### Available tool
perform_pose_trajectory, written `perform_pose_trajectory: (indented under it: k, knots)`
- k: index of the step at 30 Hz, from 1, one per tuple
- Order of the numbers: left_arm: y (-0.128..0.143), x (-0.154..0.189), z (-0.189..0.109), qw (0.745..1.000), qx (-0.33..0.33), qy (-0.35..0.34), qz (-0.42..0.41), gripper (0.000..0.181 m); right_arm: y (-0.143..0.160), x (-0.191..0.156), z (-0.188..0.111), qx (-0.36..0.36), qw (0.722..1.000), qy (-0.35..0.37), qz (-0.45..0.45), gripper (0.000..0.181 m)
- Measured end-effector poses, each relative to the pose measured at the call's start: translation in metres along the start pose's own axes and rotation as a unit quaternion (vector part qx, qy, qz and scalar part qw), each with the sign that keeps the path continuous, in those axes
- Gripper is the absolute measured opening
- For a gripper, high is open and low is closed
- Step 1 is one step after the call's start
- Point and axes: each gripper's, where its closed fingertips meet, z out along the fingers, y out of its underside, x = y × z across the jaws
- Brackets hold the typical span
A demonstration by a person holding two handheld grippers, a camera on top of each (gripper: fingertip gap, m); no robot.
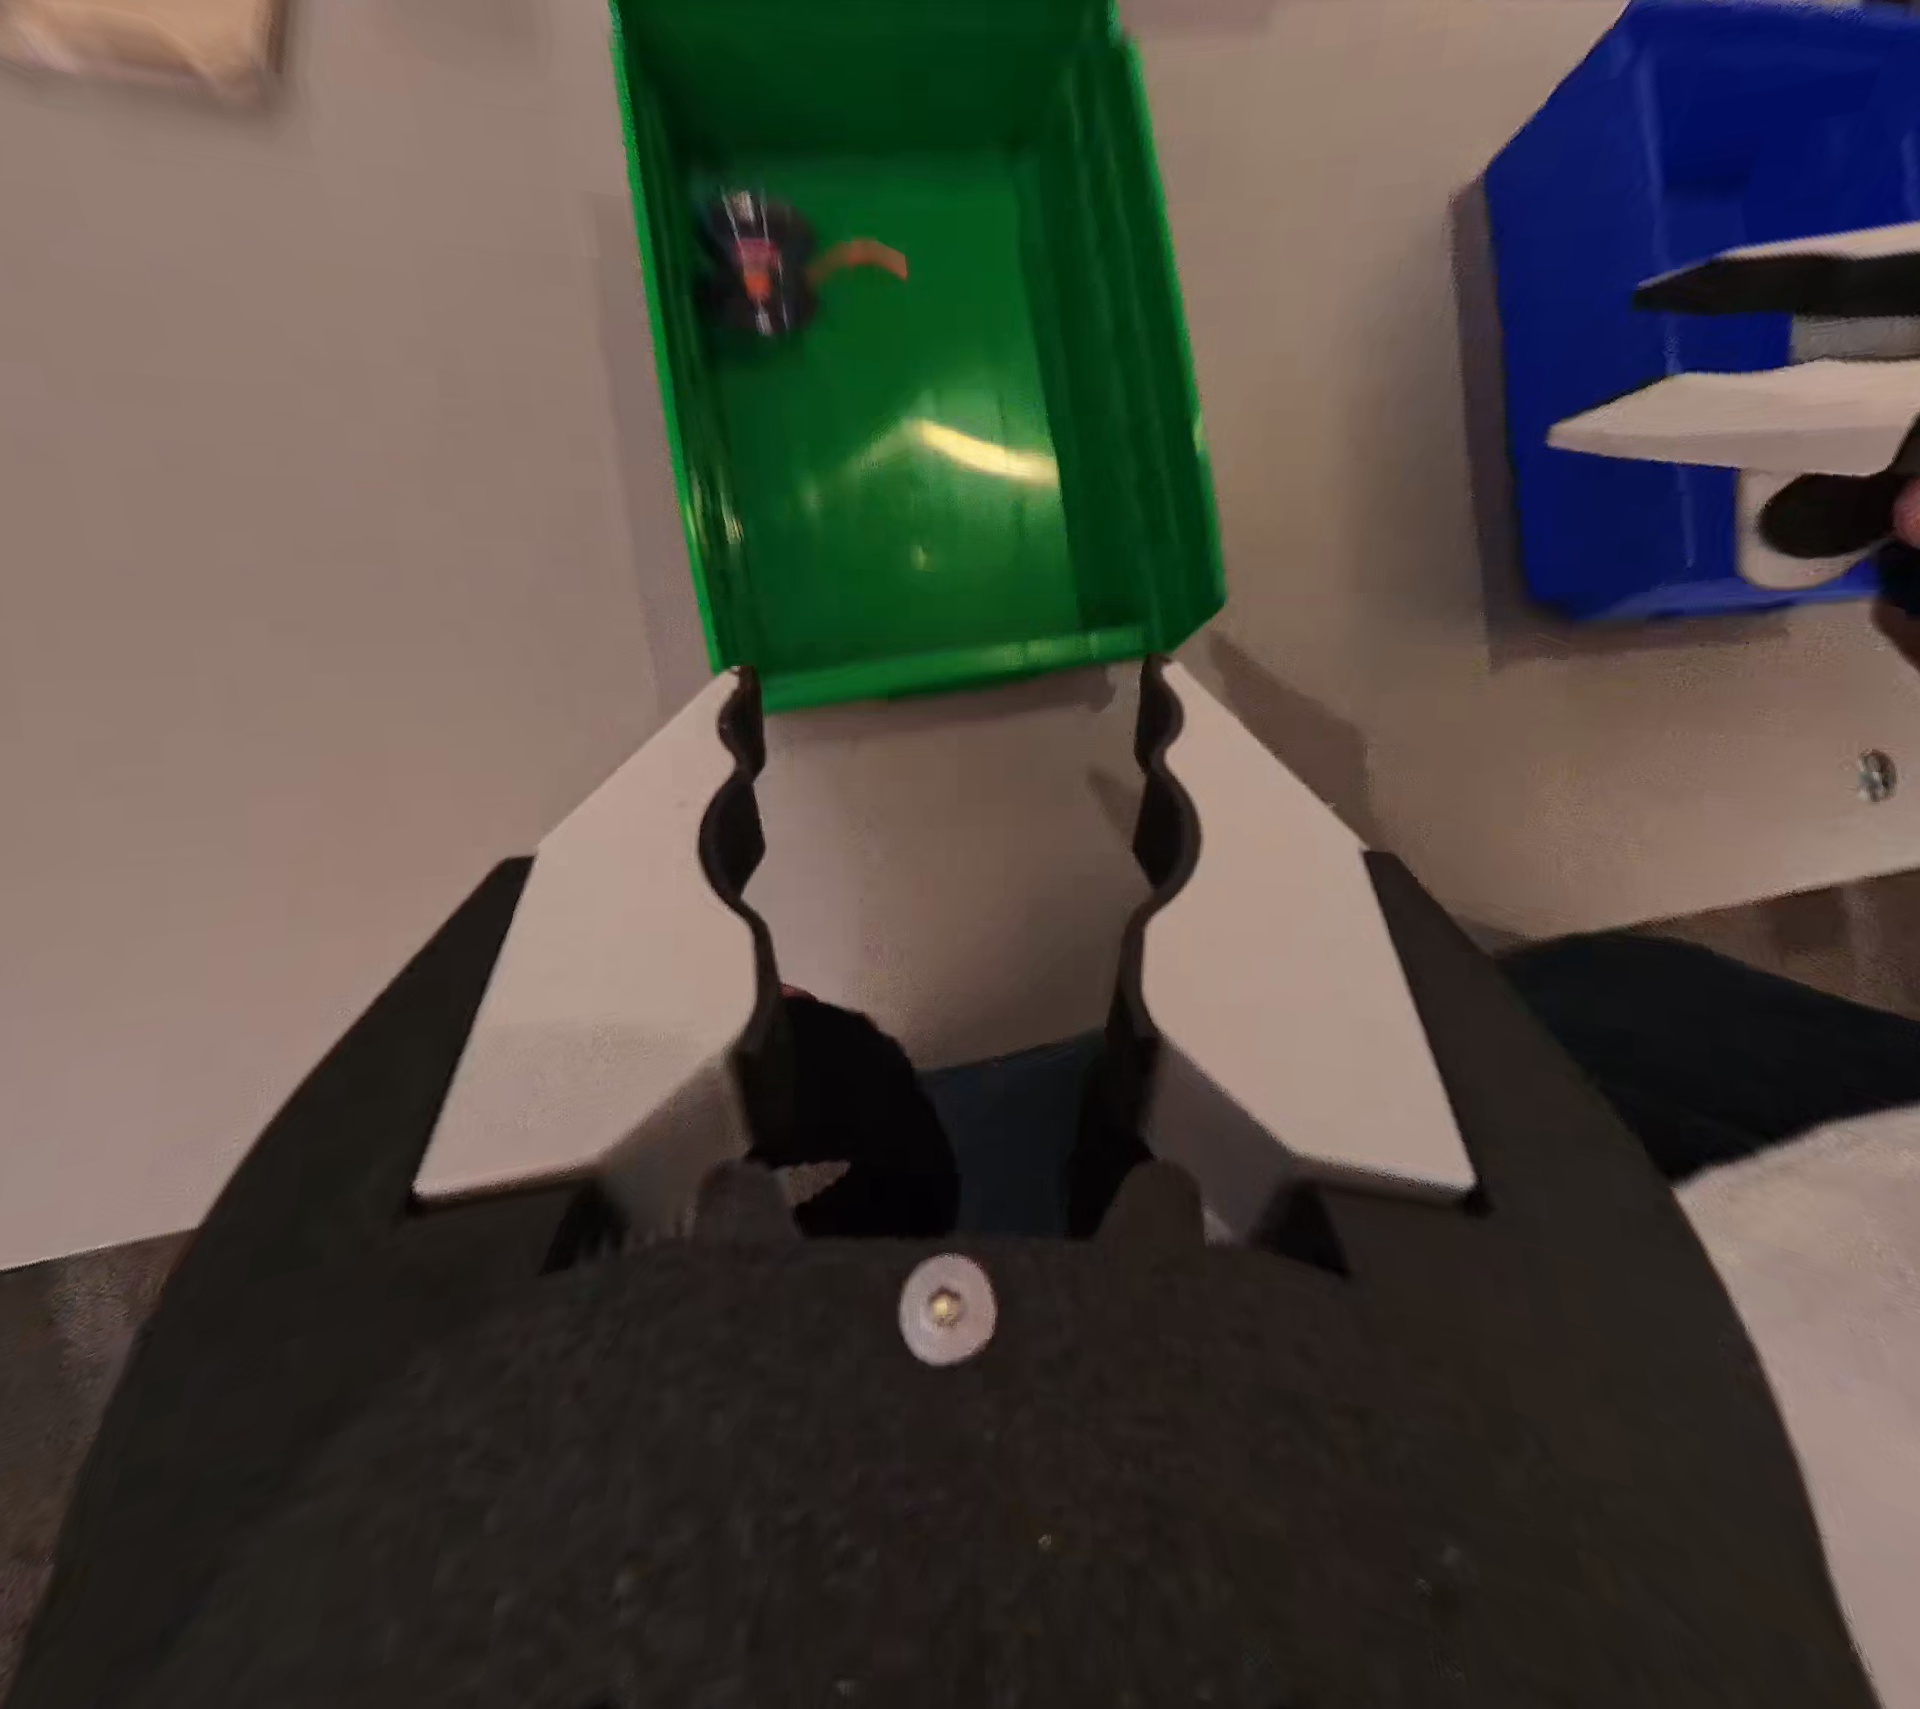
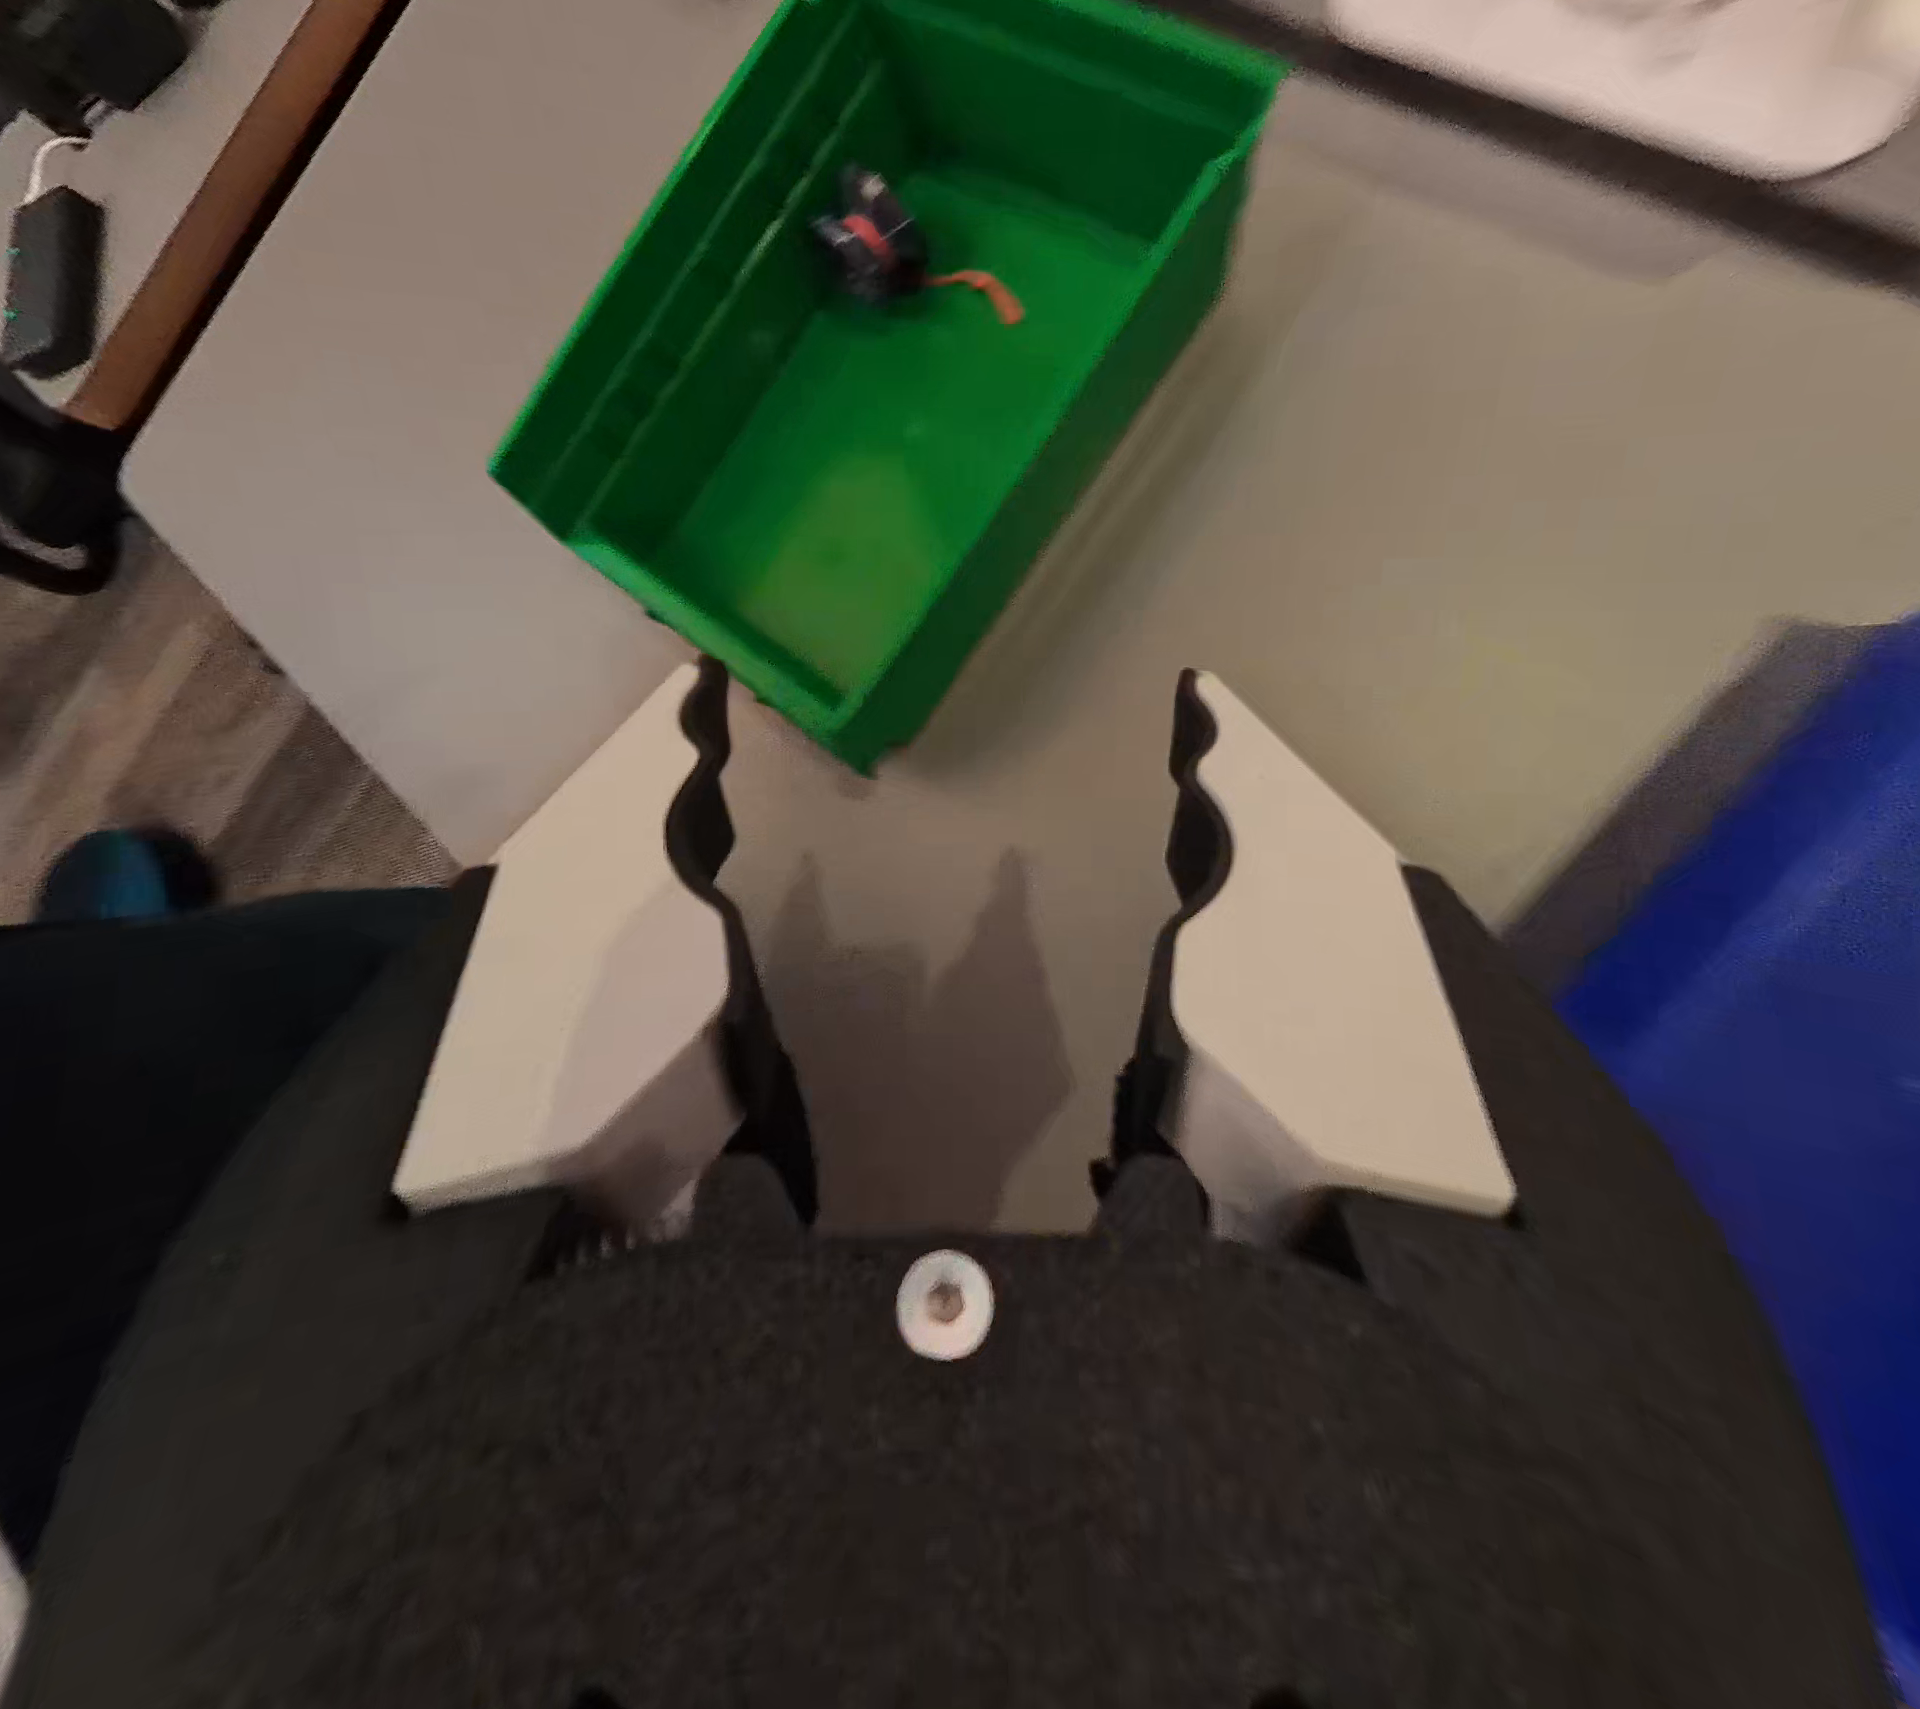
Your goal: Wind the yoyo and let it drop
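**Approach phase: yoyo not yet picked up**

Yoyo (image 1: 756,269) location: inside the green bin (image 1: 1132,329), on the bin floor near the far end and close to one long wall. It is dark-bodied, with orange string wound in its groove. A short orange tail of string (image 2: 987,292) lies loose on the bin floor beside it.

My left tool (image 1: 943,672) is spread, with nothing between its fingers, and hangs above the surface (image 1: 312,433) at the bin's near edge. My right tool (image 2: 948,685) is likewise spread and empty, held off the bin's near corner. A blue bin (image 1: 1704,205) stands well apart to the right.

Step in hand, as I judge it: reaching for the yoyo. Winding has not begun.

Next move requirements:
1. Lower one tool into the bin, clear of the walls.
2. Pinch the yoyo across its two halves, not on the string.
3. Secure the loose string end with the other tool.

Both views are blurred; the string's exact lie is uncertain.
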Motion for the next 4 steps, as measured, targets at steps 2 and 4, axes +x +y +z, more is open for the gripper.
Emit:
perform_pose_trajectory:
  k: [2,4]
  knots:
    - [0.025,-0.025,0.039,0.999,-0.049,0.012,-0.015,0.070,0.007,-0.024,0.042,-0.023,0.999,0.003,0.024,0.080]
    - [0.039,-0.055,0.081,0.996,-0.085,-0.002,-0.010,0.069,0.020,-0.035,0.082,-0.057,0.997,0.016,0.056,0.076]
